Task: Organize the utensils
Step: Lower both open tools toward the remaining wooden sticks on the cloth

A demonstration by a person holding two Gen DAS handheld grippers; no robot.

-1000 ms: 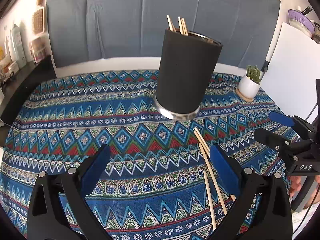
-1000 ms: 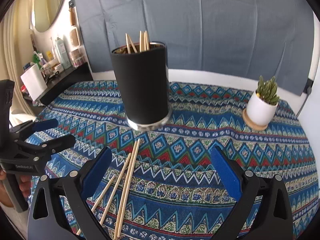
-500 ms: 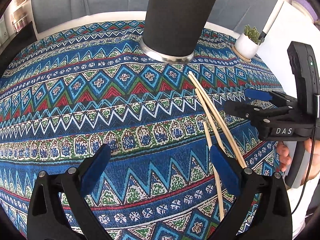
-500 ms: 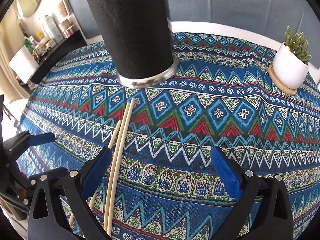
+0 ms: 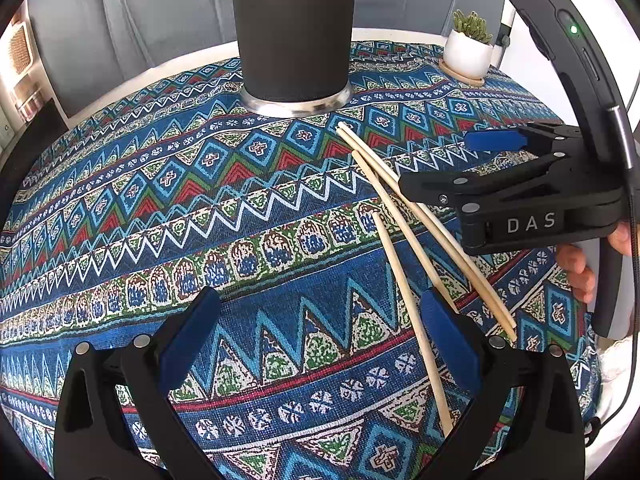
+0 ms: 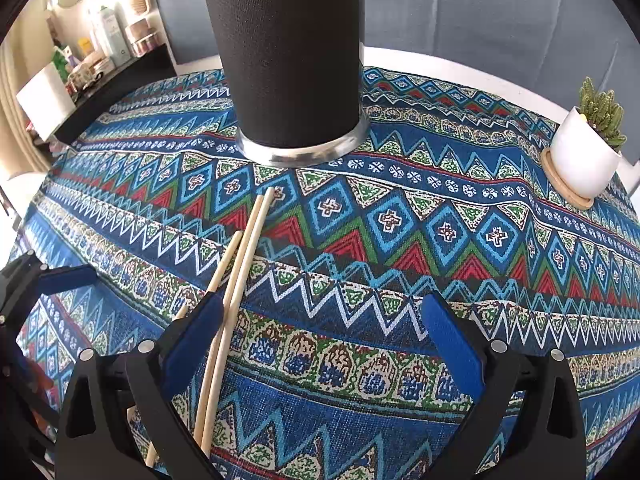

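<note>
A tall black utensil holder (image 5: 294,40) (image 6: 288,60) with a metal base stands at the back of the patterned tablecloth (image 5: 120,208); its top is out of frame. Several wooden chopsticks (image 5: 404,248) (image 6: 244,264) lie loose on the cloth in front of it. My left gripper (image 5: 316,320) hangs open low over the cloth, and one chopstick runs under its right finger. My right gripper (image 6: 320,320) (image 5: 436,162) is open too, its left finger over the chopsticks. A blue pad (image 6: 68,276) of the left gripper shows at the left edge.
A small cactus in a white pot (image 5: 468,54) (image 6: 584,164) sits on a wooden coaster at the back right. A dark shelf with bottles (image 6: 100,52) runs along the left wall. A person's hand (image 5: 580,272) holds the right gripper's handle.
Both grippers have dropped lower and closer to the cloth and the chopsticks. The holder's rim and the chopsticks inside it have left the view. Both stay open.
</note>
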